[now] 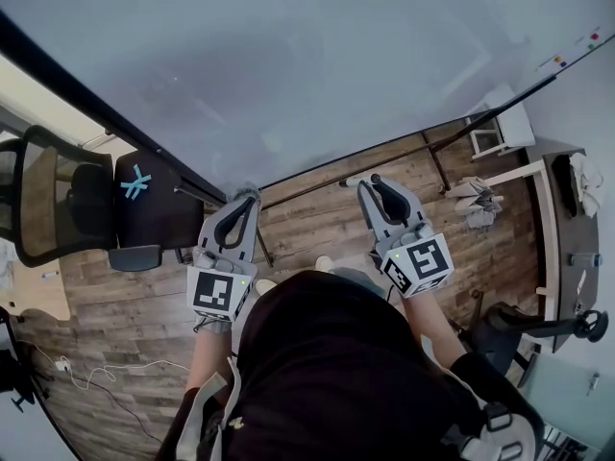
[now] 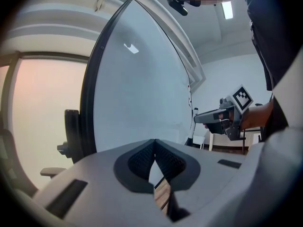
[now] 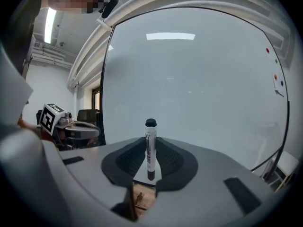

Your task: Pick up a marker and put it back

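Setting: a person stands facing a large whiteboard (image 1: 288, 56), seen from above, over a wood-plank floor (image 1: 317, 224).
Left gripper (image 1: 246, 200): held out toward the board; in its own view the fingers (image 2: 142, 157) are pressed together at the tips with nothing between them.
Right gripper (image 1: 377, 184): held out beside the left one, also pointing at the board; its fingers (image 3: 125, 157) pinch a marker.
Marker (image 3: 150, 148): white barrel with a black cap, standing upright between the right gripper's fingers, cap end up and rising above the fingertips, the board behind it.
Office chair (image 1: 58, 200): black, on the floor to the person's left, near the board's edge.
Magnets (image 1: 594, 36): small coloured dots at the board's far right corner.
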Demonstrator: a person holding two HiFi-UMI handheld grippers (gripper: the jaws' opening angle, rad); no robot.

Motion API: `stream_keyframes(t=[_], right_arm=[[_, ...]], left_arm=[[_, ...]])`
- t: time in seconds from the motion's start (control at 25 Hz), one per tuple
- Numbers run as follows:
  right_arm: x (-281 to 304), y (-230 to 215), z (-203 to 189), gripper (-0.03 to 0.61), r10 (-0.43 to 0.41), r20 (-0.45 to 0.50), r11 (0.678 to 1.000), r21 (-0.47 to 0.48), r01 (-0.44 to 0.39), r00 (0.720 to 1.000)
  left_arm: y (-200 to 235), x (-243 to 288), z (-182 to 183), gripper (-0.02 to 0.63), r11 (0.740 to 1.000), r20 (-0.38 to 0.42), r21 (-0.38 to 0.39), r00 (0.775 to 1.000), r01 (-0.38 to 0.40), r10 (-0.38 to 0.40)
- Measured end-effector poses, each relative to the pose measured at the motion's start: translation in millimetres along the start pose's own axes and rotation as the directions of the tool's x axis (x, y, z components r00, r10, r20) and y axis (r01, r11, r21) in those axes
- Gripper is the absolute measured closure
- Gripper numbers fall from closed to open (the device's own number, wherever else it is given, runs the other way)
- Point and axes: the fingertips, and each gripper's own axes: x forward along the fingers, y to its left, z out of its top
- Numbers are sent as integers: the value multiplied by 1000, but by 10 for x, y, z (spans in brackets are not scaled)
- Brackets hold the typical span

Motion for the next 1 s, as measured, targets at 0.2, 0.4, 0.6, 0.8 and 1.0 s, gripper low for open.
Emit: stream_keyframes(t=[0.2, 0.4, 0.6, 0.8, 1.0], right_arm=[[177, 115, 46, 512, 57, -2, 998, -9, -57, 998], [320, 229, 126, 511, 124, 11, 992, -20, -124, 992], [518, 430, 204, 512, 204, 18, 978, -38, -203, 979], [706, 641, 261, 512, 288, 18, 957, -53, -286, 958], [839, 884, 288, 512, 379, 14, 923, -69, -378, 925]], left_arm=[[65, -76, 51, 606, 999, 49, 2, 998, -40, 40], [95, -220, 25, 606, 995, 31, -7, 994, -101, 101], [181, -439, -36, 606, 984, -6, -39, 985, -172, 172], [269, -661, -77, 606, 966, 4, -39, 967, -255, 255], [276, -927, -126, 606, 936, -17, -58, 937, -348, 348]])
